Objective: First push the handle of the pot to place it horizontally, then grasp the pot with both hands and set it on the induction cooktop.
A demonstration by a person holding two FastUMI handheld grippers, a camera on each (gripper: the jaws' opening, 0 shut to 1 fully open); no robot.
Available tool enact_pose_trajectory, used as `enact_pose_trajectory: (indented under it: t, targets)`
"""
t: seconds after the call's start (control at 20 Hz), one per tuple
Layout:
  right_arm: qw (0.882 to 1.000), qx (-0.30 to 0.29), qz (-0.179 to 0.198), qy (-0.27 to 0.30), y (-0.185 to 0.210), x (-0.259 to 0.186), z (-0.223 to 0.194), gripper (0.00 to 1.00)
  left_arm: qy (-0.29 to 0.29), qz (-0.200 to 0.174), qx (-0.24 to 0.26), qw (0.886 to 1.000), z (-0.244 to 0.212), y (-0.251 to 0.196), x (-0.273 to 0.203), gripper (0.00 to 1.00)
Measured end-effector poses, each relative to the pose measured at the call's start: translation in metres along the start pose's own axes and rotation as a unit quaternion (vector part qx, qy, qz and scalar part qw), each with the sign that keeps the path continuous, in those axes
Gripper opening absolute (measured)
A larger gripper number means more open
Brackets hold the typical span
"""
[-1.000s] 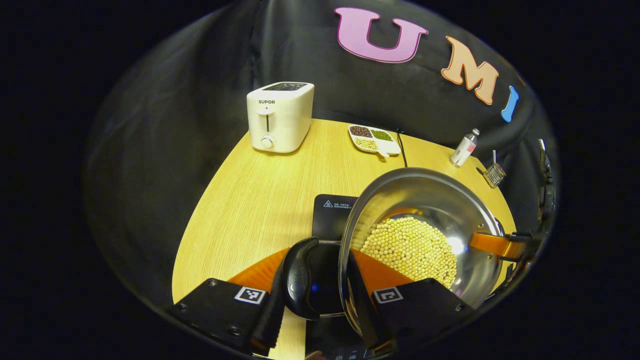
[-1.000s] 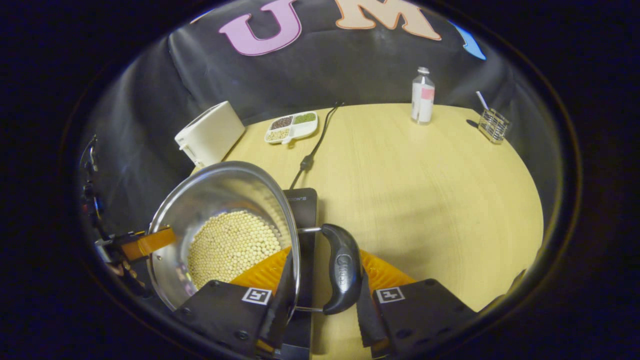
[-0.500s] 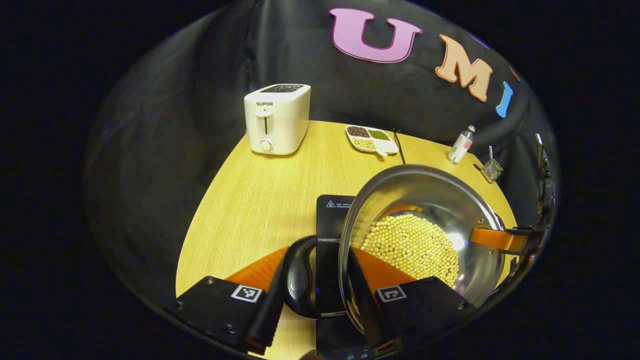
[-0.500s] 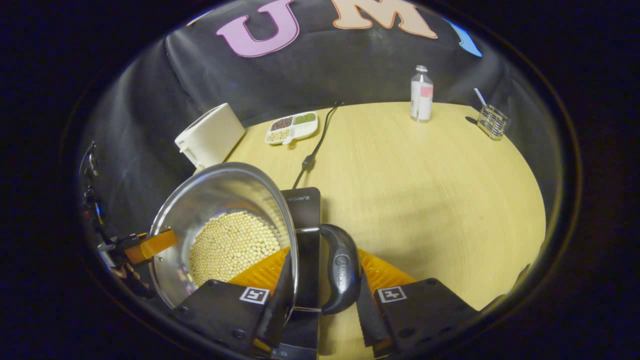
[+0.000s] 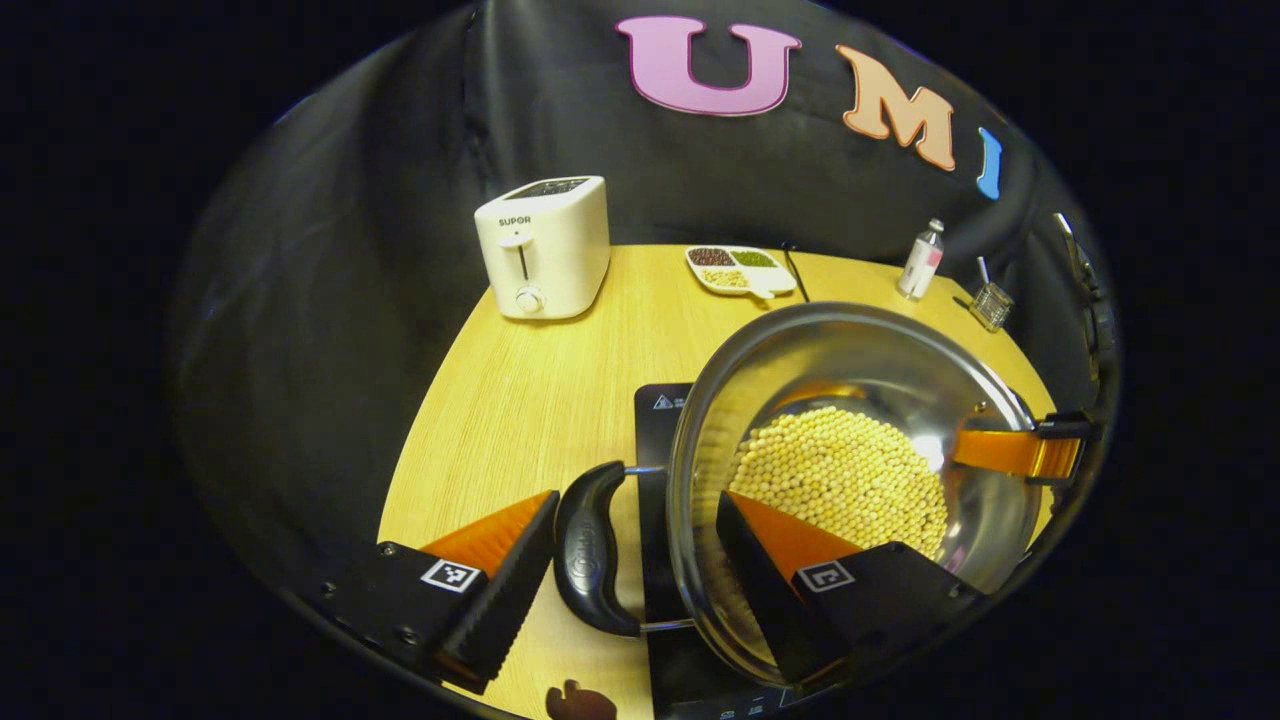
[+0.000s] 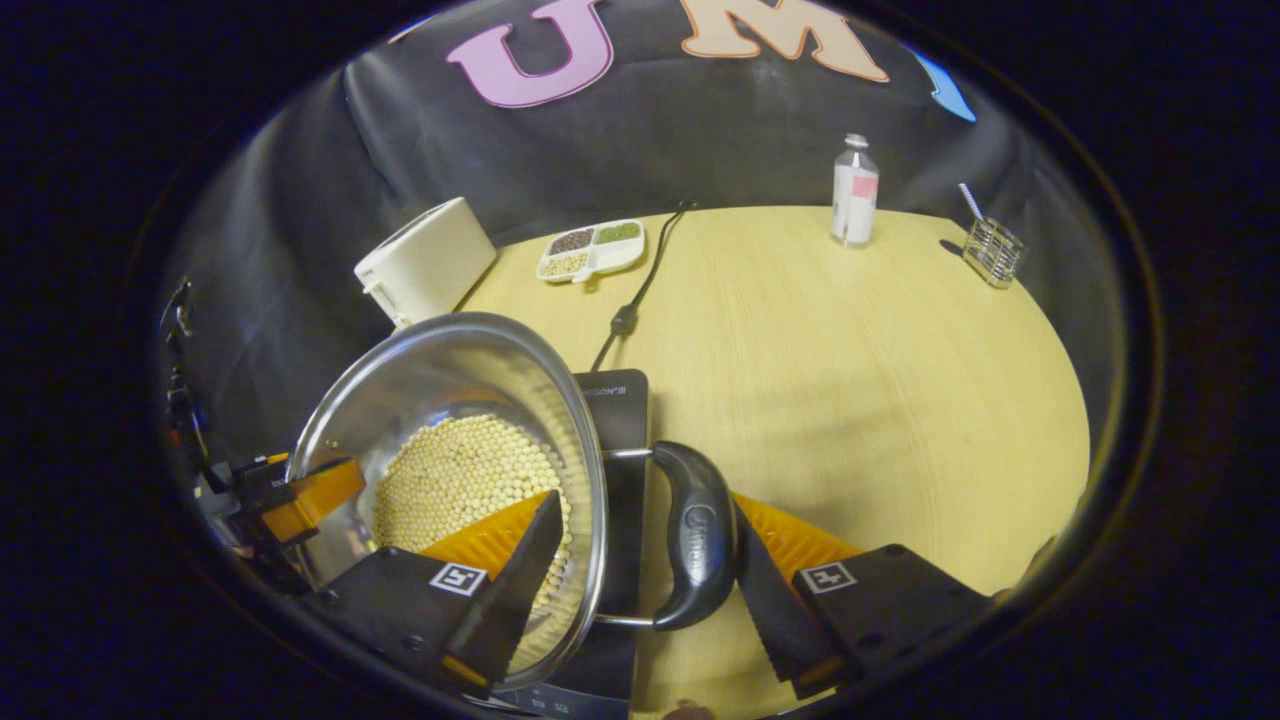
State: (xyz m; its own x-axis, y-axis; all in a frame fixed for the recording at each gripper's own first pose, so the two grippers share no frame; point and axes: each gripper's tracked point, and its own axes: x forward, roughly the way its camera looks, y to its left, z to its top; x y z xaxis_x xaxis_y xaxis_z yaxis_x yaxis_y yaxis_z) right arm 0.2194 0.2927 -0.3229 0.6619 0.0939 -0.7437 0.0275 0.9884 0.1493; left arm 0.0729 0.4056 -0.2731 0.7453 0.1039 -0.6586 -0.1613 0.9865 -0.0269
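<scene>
- The worktop (image 5: pixel 520 400) is a light wood surface with a rounded edge.
- A white toaster (image 5: pixel 543 246) stands at its far left corner.
- A divided dish (image 5: pixel 741 270) of dark, green and pale grains lies near the back edge.
- A black cable (image 6: pixel 640 285) runs from the back edge, just beside the dish, to the cooktop.
- The black cooktop (image 6: pixel 618 420) lies flat near the front.
- A bottle (image 6: pixel 853 192) stands upright at the back right.
- A wire holder (image 6: pixel 992 250) sits near the bottom right of the bottle.
</scene>
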Motion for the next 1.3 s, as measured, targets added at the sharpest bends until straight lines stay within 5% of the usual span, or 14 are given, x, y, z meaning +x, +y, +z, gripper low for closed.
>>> enact_pose_trajectory:
  t: [0.5,0.8,1.1,1.3]
  targets:
    - [1.0,0.002,0.018,-0.026,0.006,-0.005,0.018,0.94,-0.017,0.004,0.019,1.0,0.013,-0.002,-0.006,0.99]
    - [0.995,-0.021,0.029,-0.098,0.009,-0.029,0.052,0.95,-0.114,0.021,0.071,0.991,0.067,-0.001,-0.029,0.99]
    - [0.98,-0.044,0.053,-0.188,0.014,-0.081,0.098,0.97,-0.193,0.053,0.09,0.976,0.108,-0.001,-0.069,0.98]
    - [0.958,-0.052,0.076,-0.271,0.006,-0.147,0.141,0.94,-0.262,0.062,0.07,0.96,0.14,-0.022,-0.127,0.98]
